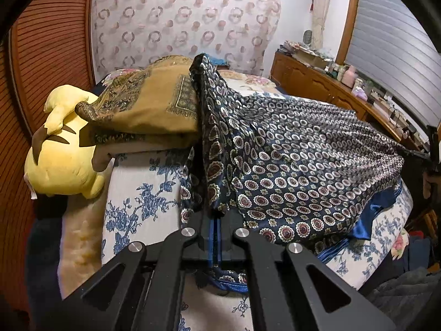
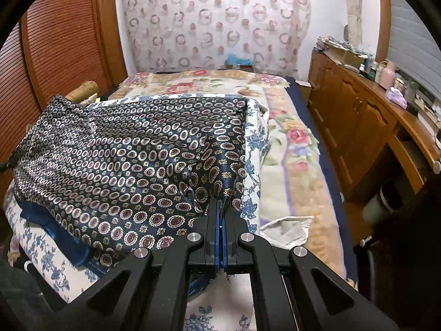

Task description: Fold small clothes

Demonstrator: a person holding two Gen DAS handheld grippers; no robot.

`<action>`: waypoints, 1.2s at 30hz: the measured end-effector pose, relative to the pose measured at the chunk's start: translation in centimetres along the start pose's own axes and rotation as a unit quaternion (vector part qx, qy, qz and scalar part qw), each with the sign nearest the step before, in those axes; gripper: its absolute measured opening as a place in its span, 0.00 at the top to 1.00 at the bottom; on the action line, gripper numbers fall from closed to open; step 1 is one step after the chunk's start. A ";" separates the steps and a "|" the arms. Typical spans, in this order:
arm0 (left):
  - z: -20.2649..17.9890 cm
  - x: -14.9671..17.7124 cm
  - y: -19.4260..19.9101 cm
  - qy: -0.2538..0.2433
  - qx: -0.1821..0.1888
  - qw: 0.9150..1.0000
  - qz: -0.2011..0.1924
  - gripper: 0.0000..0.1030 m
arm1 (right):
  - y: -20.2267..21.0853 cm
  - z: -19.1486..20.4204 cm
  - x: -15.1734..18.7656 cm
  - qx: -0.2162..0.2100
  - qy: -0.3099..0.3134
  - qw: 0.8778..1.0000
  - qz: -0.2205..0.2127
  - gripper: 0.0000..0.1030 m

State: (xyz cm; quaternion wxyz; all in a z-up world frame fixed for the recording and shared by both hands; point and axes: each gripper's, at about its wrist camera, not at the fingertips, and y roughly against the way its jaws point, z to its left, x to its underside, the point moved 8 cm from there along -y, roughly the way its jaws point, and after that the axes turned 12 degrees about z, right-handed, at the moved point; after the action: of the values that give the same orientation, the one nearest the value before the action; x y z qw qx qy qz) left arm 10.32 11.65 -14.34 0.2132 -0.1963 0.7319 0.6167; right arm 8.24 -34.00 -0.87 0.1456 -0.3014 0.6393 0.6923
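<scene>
A dark blue satin cloth with ring and medallion print lies spread over the bed, lifted along its near edge. My left gripper is shut on its left near corner, and cloth hangs over the fingers. My right gripper is shut on the right near corner of the same cloth. In the left wrist view the right gripper shows at the far right edge, holding the cloth taut. The cloth's blue underside shows along the near hem.
The bed carries a white sheet with blue flowers and a floral blanket. A yellow plush toy and a folded ochre patterned cloth sit at the left. A wooden cabinet with clutter runs along the right.
</scene>
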 end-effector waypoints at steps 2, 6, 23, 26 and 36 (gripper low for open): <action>0.2 0.1 0.1 0.007 0.008 1.000 -0.002 0.99 | 0.0 0.0 -0.6 0.008 0.002 1.000 -0.008 0.99; 0.4 -0.2 0.4 0.010 0.012 1.000 -0.006 0.93 | 0.5 0.4 -1.6 0.012 -0.003 1.000 -0.018 0.99; -0.2 -0.2 -1.0 -0.001 -0.004 1.000 0.008 0.41 | -0.3 7.4 -2.6 0.008 0.050 0.998 -0.030 0.55; 0.0 -0.1 -1.6 0.001 -0.010 1.000 0.015 0.35 | -2.7 9.3 -2.2 -0.015 0.059 0.998 -0.014 0.56; 1.5 0.9 -3.1 0.018 -0.045 0.998 0.038 0.35 | -8.7 14.1 -1.5 -0.049 0.109 0.992 0.037 0.56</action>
State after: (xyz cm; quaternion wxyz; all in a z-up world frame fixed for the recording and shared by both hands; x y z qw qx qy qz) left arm 11.37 12.64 -17.58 0.1676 -0.1892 0.7138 0.6532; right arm 11.24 -18.75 -6.86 0.0346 -0.3577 0.6270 0.6912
